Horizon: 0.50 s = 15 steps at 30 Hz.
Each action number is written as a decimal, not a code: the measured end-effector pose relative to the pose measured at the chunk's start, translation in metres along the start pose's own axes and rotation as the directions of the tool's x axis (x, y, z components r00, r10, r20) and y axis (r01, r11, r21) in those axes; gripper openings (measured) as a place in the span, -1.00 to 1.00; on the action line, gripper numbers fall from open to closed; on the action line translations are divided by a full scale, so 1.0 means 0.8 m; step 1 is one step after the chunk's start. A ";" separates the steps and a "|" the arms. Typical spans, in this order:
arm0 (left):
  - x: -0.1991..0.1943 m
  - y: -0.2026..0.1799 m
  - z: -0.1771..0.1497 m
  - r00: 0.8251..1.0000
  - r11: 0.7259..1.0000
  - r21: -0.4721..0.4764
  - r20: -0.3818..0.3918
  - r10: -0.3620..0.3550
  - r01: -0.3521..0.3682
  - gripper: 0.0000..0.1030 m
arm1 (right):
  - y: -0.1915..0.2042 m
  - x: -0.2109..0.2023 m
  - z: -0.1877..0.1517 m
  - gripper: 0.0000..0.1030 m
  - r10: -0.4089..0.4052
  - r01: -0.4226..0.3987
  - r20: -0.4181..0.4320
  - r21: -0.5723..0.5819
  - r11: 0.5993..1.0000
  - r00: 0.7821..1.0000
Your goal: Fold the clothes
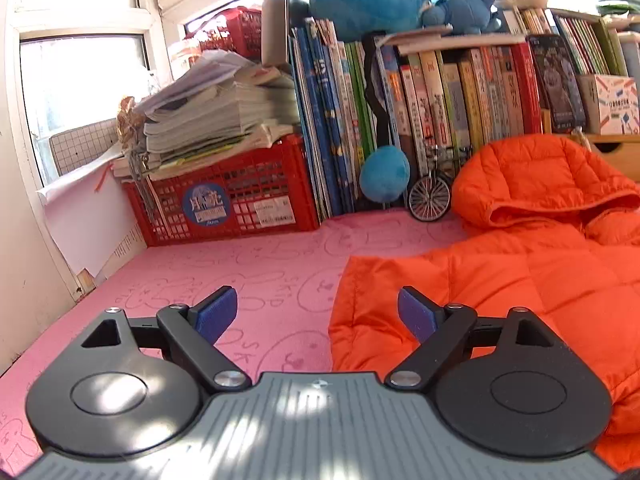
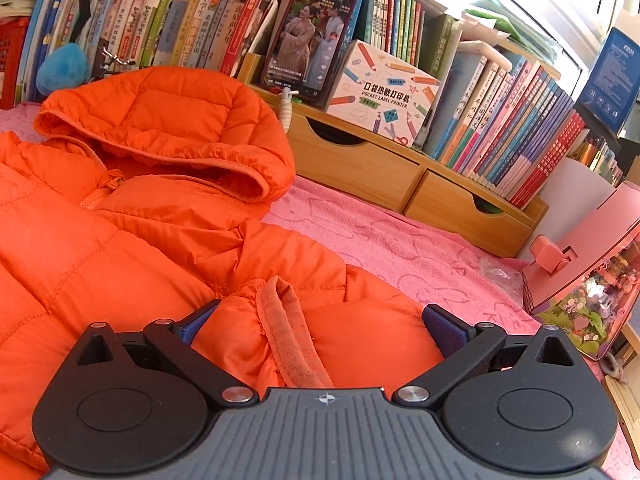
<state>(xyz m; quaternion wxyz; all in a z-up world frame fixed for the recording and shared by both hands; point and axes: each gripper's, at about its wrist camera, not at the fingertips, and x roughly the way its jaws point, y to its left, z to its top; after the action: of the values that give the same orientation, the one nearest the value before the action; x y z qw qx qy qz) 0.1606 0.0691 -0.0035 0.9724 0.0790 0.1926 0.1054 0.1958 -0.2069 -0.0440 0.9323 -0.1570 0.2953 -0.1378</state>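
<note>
An orange hooded puffer jacket point(image 2: 120, 240) lies zipped and face up on the pink mat point(image 2: 380, 232), its hood point(image 2: 180, 120) toward the bookshelf. My right gripper point(image 2: 322, 308) is open just above the jacket. A bunched sleeve with its cuff point(image 2: 288, 332) lies between the wide-apart blue pads, and the fabric hides part of the left pad. In the left wrist view the jacket point(image 1: 520, 280) fills the right side. My left gripper point(image 1: 316, 300) is open over the pink mat point(image 1: 240, 264), with nothing between its pads and the jacket's edge just under the right finger.
A red crate point(image 1: 240, 200) piled with papers and a row of books point(image 1: 440, 100) line the back. A model bicycle point(image 1: 430, 196) and a blue plush point(image 1: 384, 176) stand by the hood. A wooden drawer unit point(image 2: 360, 160), a phone point(image 2: 308, 36) and a pink toy house point(image 2: 592, 264) are at the right.
</note>
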 end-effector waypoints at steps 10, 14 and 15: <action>0.046 -0.049 0.012 0.998 0.972 0.225 0.026 0.065 -0.070 0.76 | -0.002 0.001 0.000 1.00 0.013 -0.012 -0.006 0.015 1.000 1.000; 0.071 -0.045 -0.013 0.995 0.958 0.272 -0.017 0.102 -0.093 0.79 | -0.007 0.003 0.001 1.00 0.032 -0.031 -0.014 0.036 0.999 0.999; 0.076 -0.044 -0.017 0.994 0.955 0.281 -0.028 0.109 -0.096 0.81 | -0.008 0.003 0.001 1.00 0.039 -0.039 -0.016 0.044 0.998 0.999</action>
<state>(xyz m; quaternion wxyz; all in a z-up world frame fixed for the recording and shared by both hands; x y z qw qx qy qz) 0.2164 0.0507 -0.0446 0.9403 0.2230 0.2223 0.1292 0.1972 -0.2139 -0.0425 0.9354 -0.1298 0.3032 -0.1274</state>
